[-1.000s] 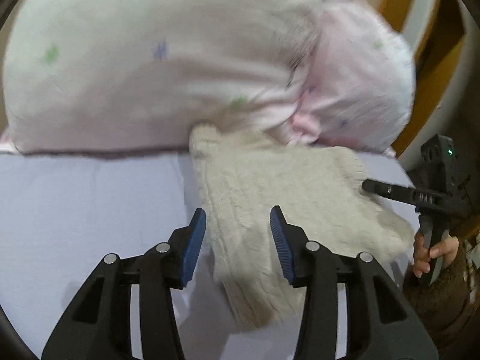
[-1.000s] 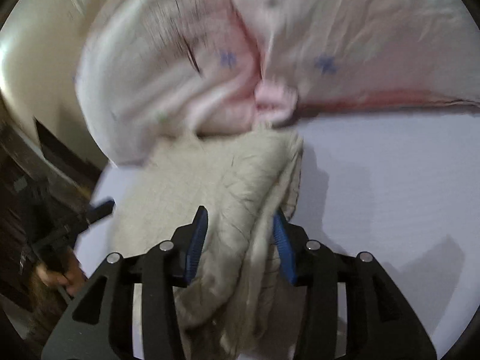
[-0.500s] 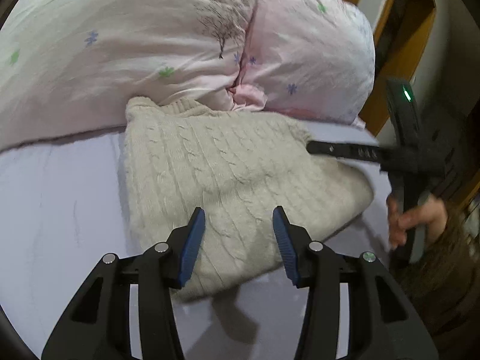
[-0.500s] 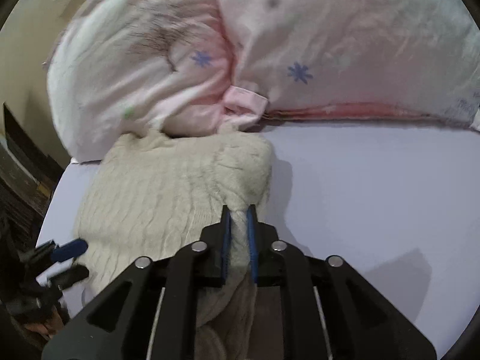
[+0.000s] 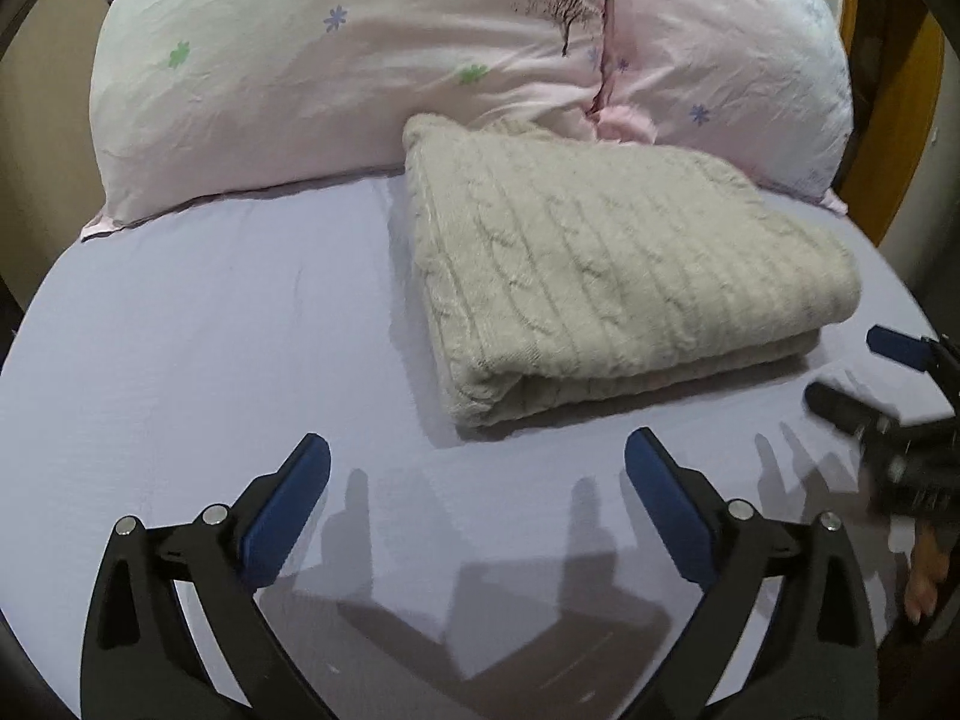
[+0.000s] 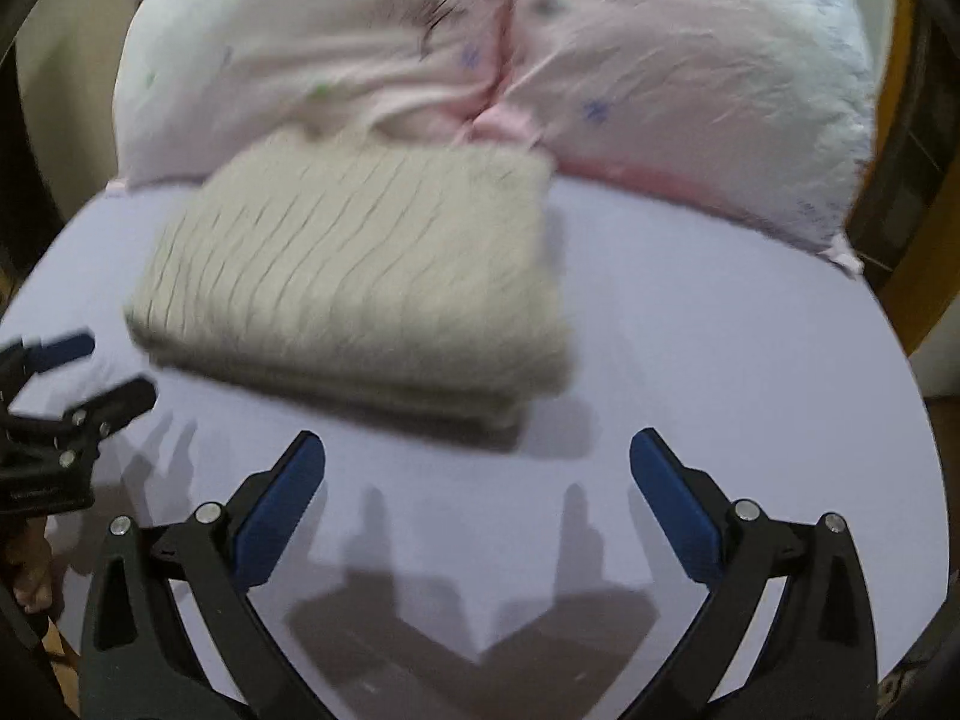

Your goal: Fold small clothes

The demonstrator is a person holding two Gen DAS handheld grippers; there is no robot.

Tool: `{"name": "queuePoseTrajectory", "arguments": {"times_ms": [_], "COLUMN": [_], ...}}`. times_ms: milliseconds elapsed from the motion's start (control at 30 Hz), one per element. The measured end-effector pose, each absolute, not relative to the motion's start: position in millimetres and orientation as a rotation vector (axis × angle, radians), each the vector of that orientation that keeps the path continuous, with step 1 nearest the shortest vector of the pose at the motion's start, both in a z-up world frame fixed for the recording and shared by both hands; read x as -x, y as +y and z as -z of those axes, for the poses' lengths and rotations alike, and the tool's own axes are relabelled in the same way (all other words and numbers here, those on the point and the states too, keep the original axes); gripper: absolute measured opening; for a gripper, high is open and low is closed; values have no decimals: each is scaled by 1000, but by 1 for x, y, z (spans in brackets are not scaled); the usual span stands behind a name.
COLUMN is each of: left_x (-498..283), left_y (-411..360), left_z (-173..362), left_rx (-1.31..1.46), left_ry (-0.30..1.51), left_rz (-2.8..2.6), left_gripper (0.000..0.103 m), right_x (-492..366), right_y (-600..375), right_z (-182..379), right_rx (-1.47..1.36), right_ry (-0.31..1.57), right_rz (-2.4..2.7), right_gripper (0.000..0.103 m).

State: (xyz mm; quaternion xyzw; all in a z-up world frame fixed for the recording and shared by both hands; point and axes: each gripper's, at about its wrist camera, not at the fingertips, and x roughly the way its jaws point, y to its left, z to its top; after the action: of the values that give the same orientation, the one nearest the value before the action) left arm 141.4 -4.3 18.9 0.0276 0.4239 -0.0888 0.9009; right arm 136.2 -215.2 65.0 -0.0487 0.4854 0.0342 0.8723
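Note:
A cream cable-knit sweater (image 5: 606,276) lies folded in a thick rectangle on the lilac bed sheet (image 5: 210,360), its far edge against the pillows. It also shows, blurred, in the right wrist view (image 6: 360,276). My left gripper (image 5: 477,468) is wide open and empty, just short of the sweater's near edge. My right gripper (image 6: 477,465) is also wide open and empty, a little back from the sweater. Each gripper appears at the edge of the other's view, the right one (image 5: 864,378) and the left one (image 6: 90,372).
Two pink flowered pillows (image 5: 336,72) (image 5: 726,60) lie along the head of the bed behind the sweater. A wooden bed frame (image 5: 900,90) stands at the right. The lilac sheet (image 6: 720,360) stretches to the right of the sweater.
The right gripper let go of the sweater and opened wide. Both grippers pulled back from the sweater, which now lies folded. The left gripper opened wider.

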Motion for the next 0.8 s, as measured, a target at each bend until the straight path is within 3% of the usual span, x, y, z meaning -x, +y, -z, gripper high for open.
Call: {"name": "queuePoseTrajectory", "arguments": {"times_ms": [233,800], "left_x": [-144,-145], "left_y": [-4,-3], "left_z": [-4,-4], "left_rx": [-83,-84], "left_ry": [942,947], "left_rz": [138,140], "left_gripper": [102,102], "right_x": [-149,-145], "right_y": [-200,-205], "right_z": [-39,-37], "right_rx": [102,41], "right_ry": [1076,1080], "right_rz": [-53,-53], "right_gripper": [101,101]}}
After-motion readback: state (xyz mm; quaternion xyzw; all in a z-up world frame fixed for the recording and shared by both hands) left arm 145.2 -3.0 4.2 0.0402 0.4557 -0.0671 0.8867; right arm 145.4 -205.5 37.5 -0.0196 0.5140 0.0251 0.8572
